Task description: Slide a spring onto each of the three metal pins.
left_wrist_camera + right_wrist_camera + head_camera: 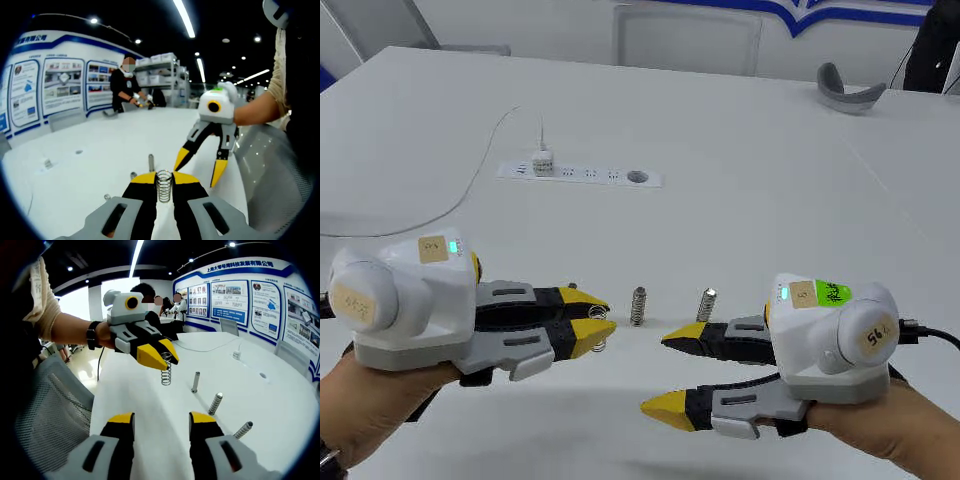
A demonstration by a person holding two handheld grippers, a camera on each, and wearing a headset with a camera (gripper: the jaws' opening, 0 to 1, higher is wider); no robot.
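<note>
Left gripper view: the left gripper (164,179) is clamped on a spring (164,187), which stands upright between the tips at lower centre. A bare pin (151,162) stands just beyond it on the table (100,150). The right gripper (198,172) sits at centre right, jaws apart and holding nothing. Right gripper view: the held spring hangs left of the bare pin, apart from it. At lower right, a sprung pin (215,403) and a second sprung pin (243,430) each carry a spring.
</note>
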